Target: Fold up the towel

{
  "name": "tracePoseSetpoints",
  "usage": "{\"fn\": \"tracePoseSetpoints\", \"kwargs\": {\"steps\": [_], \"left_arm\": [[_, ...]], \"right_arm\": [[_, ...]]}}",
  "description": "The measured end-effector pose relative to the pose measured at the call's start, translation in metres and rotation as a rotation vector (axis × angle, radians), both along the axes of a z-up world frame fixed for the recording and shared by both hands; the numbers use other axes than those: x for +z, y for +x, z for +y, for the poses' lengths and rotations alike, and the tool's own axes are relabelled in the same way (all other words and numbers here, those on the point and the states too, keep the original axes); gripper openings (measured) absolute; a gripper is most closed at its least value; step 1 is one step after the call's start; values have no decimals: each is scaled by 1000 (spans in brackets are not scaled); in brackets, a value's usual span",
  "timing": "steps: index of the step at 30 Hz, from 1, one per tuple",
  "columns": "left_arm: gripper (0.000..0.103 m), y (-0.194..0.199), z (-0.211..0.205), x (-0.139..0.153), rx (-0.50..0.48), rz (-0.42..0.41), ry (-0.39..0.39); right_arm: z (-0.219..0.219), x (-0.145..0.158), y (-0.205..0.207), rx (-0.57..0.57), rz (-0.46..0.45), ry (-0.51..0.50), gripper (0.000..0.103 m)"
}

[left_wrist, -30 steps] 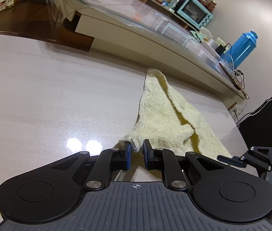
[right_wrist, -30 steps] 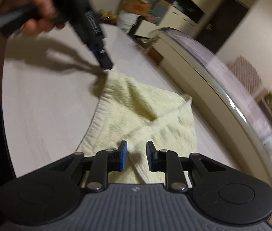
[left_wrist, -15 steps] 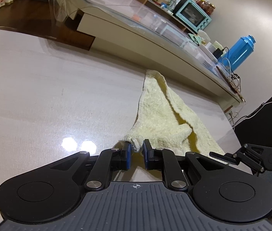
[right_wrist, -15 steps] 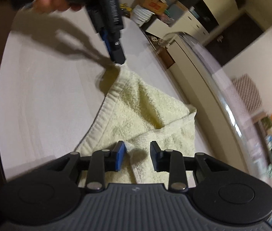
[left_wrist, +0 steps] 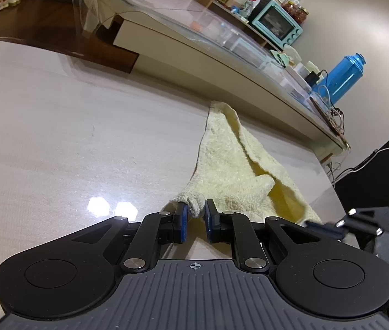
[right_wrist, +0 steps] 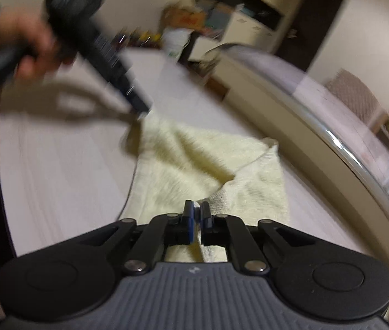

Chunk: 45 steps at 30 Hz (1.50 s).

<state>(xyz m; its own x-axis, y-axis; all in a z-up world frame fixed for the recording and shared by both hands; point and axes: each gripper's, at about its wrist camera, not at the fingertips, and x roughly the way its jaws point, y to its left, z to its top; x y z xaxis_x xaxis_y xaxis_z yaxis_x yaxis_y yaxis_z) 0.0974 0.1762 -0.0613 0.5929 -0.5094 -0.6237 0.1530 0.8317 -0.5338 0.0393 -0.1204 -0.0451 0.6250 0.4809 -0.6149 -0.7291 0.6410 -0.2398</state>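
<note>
Hand [right_wrist: 26, 46] only in right-wrist view.

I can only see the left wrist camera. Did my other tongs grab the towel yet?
Observer: Yes. In the right wrist view, the right tongs are shut on a folded edge of the towel.
Operator: Who's holding my side?
Observer: A hand grips the handle of the left tongs.
Operator: What's past the table that way?
Observer: It's blurry, but something like a white tub stands beyond the far end of the table.
</note>
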Motion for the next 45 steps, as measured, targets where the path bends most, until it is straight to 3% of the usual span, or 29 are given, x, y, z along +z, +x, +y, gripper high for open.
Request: {"fn": "tracePoseSetpoints", "kwargs": {"steps": [3, 10, 14, 17, 19, 20, 23, 25, 28, 31, 38, 45], "left_arm": [[13, 1, 0, 0, -3, -3, 6], [14, 3, 0, -1, -6, -2, 18], [14, 4, -2, 0, -8, -10, 41], [14, 4, -6, 2, -18, -26, 71], [14, 3, -8, 5, -29, -42, 100], [14, 2, -10, 6, -36, -51, 115], [14, 5, -13, 10, -43, -70, 166], [14, 8, -12, 12, -30, -75, 200], [14, 7, -11, 16, -27, -76, 219], [14, 2, -10, 18, -31, -80, 227], [14, 0, -5, 14, -19, -64, 204], [14, 1, -6, 12, -15, -66, 191]], "right_arm": [[-47, 19, 19, -139, 69, 184, 4], [-146, 20, 61, -465, 137, 392, 2], [-181, 2, 78, -611, 190, 422, 2], [-191, -6, 76, -678, 207, 421, 15], [-182, -2, 63, -607, 221, 444, 18], [-168, 2, 53, -525, 222, 424, 24], [-128, 9, 26, -282, 215, 359, 27], [-90, 12, -6, -73, 167, 248, 29], [-49, 6, -42, 114, 114, 80, 34], [-30, -3, -62, 187, 55, -38, 40], [-12, -17, -78, 279, -83, -268, 41], [-4, -36, -88, 292, -216, -317, 43]]}}
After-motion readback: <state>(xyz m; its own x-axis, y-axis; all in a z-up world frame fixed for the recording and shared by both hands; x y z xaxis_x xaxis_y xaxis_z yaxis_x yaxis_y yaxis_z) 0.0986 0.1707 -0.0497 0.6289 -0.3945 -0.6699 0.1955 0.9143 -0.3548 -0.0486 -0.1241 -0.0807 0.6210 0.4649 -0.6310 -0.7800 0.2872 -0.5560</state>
